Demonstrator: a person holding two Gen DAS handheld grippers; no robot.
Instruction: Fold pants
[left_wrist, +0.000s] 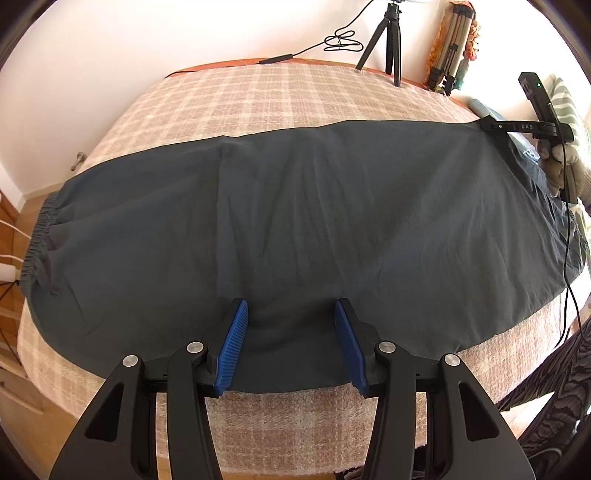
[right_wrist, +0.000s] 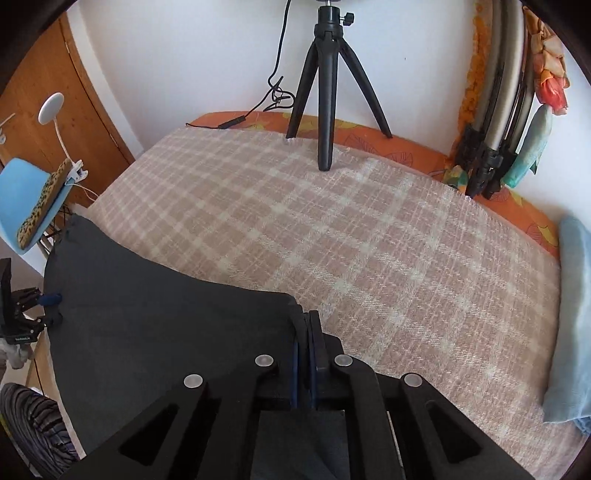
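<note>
Plaid blanket (right_wrist: 369, 236) under dark pants (left_wrist: 295, 221), tripod (right_wrist: 328, 92) by white wall (right_wrist: 184, 55)

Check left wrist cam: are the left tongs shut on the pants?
No, the left tongs stand apart, with the pants lying between the blue pads, not pinched.

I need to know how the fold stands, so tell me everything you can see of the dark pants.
The dark pants are dark grey, soft woven fabric, lightly creased, lying flat and lengthwise on the checked blanket. A gathered elastic cuff shows at one end. The left gripper stands open with the near edge between its blue pads, not pressing. The right gripper is shut on the edge at the other end.
</note>
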